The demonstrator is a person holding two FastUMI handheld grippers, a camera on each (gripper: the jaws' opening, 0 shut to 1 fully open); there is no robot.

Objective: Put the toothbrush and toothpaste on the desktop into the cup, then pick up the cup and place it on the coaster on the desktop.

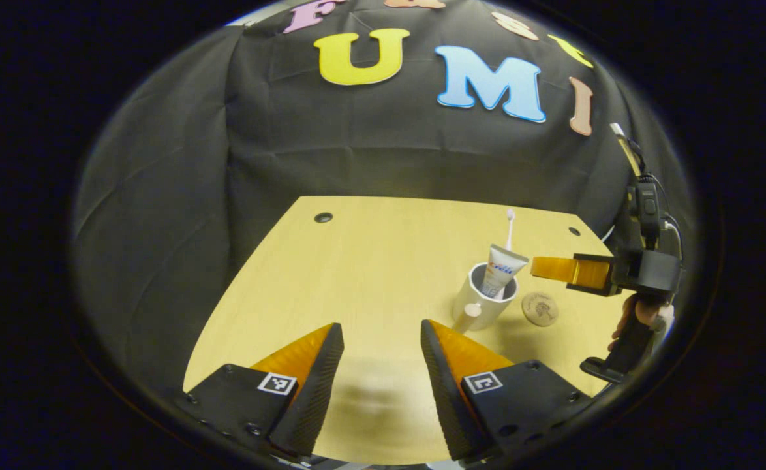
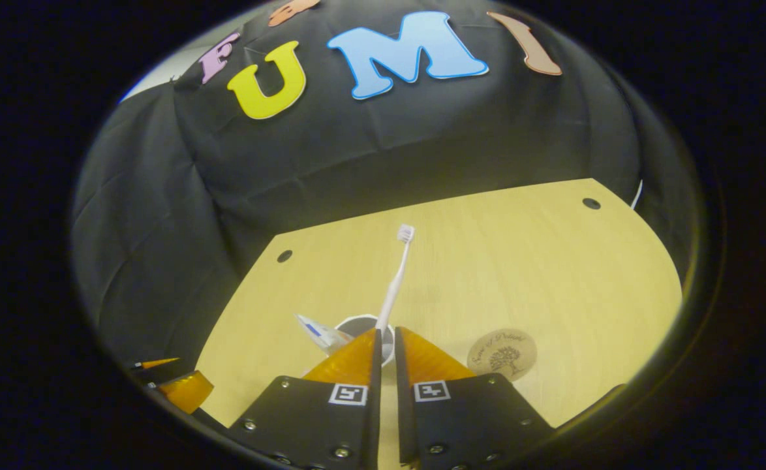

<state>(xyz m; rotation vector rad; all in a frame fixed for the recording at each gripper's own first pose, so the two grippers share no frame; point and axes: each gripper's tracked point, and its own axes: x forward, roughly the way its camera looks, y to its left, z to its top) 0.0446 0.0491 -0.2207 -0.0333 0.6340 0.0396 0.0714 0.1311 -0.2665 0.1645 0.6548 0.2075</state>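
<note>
Both the white toothbrush [image 2: 396, 274] and toothpaste tube [image 1: 502, 269] sit in the white cup [image 1: 481, 301] near the worktop's right edge, beside the round wooden coaster [image 1: 539, 308]. Right gripper [image 2: 386, 344] nearly closed at the rim, can't tell if it's gripping; left gripper [image 1: 382, 339] wide open, empty. Cup's probably light, top-heavy, slick, so grab mid-wall.

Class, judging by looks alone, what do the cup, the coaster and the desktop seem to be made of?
Cup: probably ceramic or plastic; plain white, smooth, faint sheen.
Coaster: likely wood or cork; tan matte disc with a dark tree design.
Desktop: pale wood or laminate; fine streaks like grain.
</note>
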